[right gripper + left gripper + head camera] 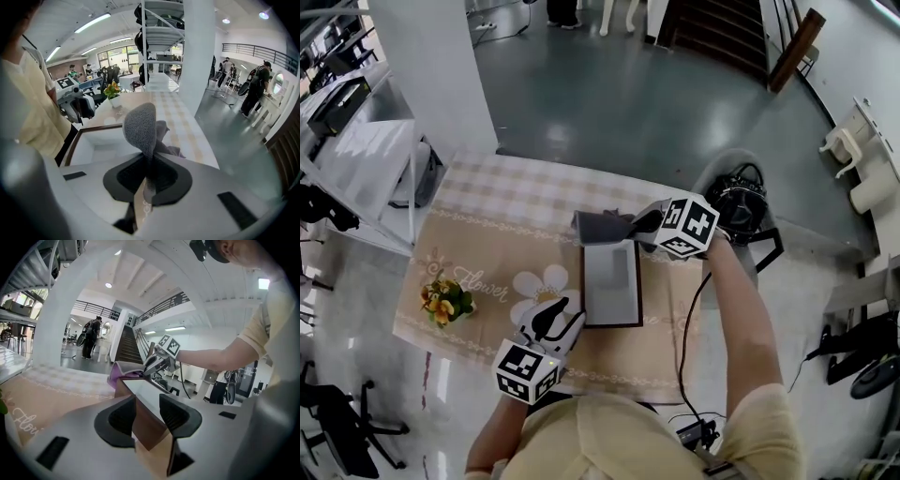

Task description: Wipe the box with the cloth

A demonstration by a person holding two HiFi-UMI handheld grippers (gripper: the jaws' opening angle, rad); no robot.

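Note:
A shallow box (610,279) with a dark brown rim and white inside lies on the beige tablecloth (497,244). A grey cloth (602,225) is bunched over the box's far end. My right gripper (645,223) is shut on the cloth (140,123), which stands up between its jaws above the box (101,140). My left gripper (551,323) is at the box's near left corner. Its jaws sit either side of the brown box wall (146,420) and clamp it. In the left gripper view, the cloth (123,371) and the right gripper (154,364) show at the box's far end.
A small pot of yellow flowers (445,302) stands at the table's left edge. A black bag (739,202) sits on the floor beyond the table's right side. A metal shelf (366,150) and a white column (431,66) stand to the left.

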